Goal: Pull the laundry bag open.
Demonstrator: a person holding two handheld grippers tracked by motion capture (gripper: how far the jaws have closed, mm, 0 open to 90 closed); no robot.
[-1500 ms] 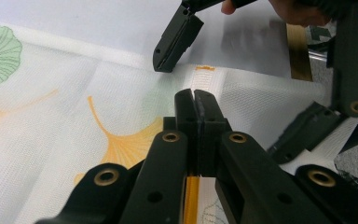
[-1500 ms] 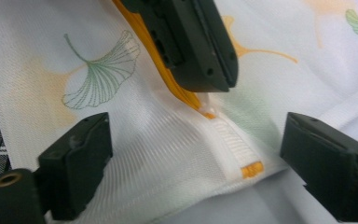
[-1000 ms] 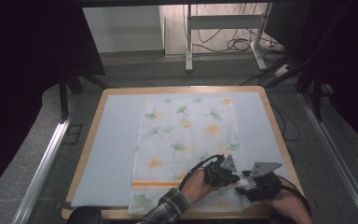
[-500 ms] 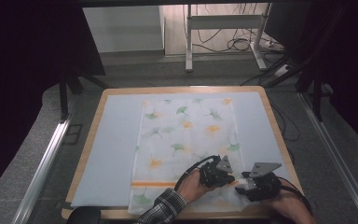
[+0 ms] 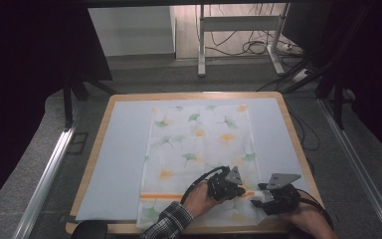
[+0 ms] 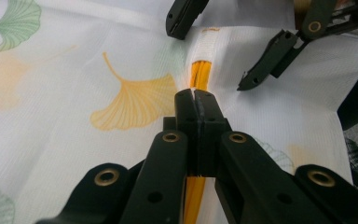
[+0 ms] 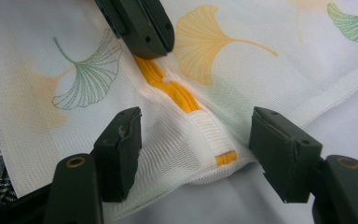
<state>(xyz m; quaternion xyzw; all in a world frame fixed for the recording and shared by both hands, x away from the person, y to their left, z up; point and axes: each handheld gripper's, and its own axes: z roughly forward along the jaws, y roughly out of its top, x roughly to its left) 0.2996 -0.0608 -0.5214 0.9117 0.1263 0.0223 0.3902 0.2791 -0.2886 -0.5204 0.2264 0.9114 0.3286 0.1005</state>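
A white mesh bag printed with ginkgo leaves lies flat on the pale blue mat. Its orange zipper runs across the near end. My left gripper is shut, its tips down on the zipper line; I cannot tell if they pinch anything. My right gripper is open. Its jaws have just been closing a little and stand on either side of the white fabric tab at the zipper's end without pressing it. The left gripper sits close ahead of it.
The mat covers a wooden table with a raised rim. A plaid sleeve comes in from the bottom edge. Beyond the table are desk legs and cables on the floor.
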